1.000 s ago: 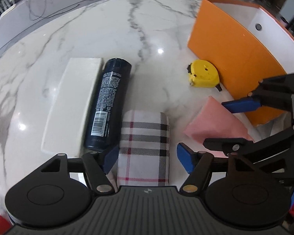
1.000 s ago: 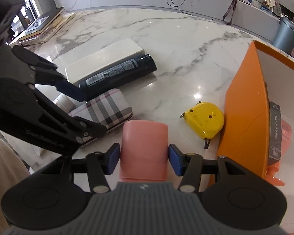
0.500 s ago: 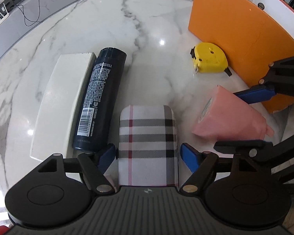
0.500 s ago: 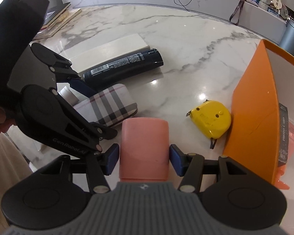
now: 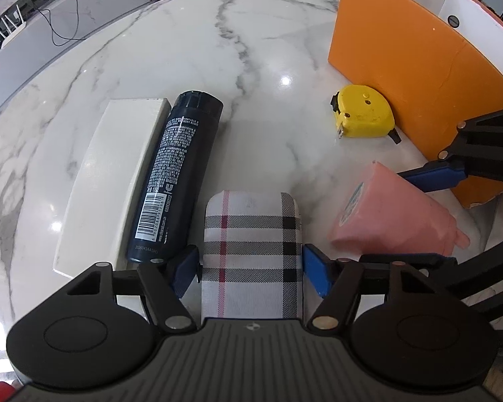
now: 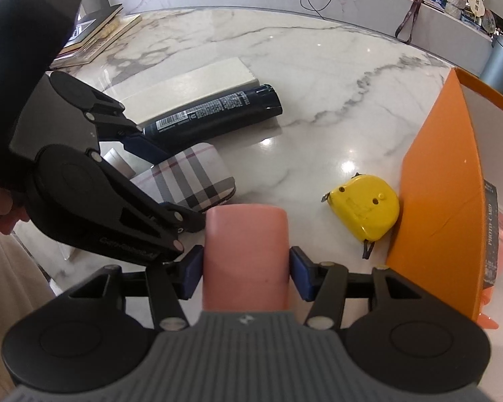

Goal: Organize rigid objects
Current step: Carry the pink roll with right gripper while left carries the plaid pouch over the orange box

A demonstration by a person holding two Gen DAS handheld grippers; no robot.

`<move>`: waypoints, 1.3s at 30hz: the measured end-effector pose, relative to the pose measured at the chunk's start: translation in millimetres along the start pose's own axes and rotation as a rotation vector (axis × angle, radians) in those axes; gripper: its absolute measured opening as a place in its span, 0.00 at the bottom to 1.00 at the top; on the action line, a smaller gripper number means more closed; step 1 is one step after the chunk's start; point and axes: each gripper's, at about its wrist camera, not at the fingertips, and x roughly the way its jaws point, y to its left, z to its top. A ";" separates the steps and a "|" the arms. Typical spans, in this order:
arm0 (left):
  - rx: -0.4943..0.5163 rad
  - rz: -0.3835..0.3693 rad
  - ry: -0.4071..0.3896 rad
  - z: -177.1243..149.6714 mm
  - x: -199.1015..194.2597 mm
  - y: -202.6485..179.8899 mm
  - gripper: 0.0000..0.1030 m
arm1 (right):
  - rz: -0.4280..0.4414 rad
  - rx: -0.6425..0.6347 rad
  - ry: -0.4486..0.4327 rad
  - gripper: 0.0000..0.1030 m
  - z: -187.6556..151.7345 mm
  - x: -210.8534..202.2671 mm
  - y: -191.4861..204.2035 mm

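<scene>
A plaid case lies on the marble table between the fingers of my left gripper. Its jaws are closing and both blue pads touch the case's sides. My right gripper is shut on a pink bottle, held just above the table beside the plaid case. In the left wrist view the pink bottle shows its nozzle end towards the right gripper. An orange box stands open at the right.
A yellow tape measure lies against the orange box. A dark bottle lies beside a flat white box left of the plaid case. Books sit at the far left. A dark card box lies inside the orange box.
The left gripper's jaws stood wide of the plaid case and have narrowed until the pads meet its sides. The right gripper has kept its hold on the pink bottle in place.
</scene>
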 end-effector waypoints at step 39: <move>-0.312 -0.055 -0.341 43.3 -130.0 -54.4 0.75 | -0.146 0.154 -0.369 0.53 -11.1 -148.8 -85.4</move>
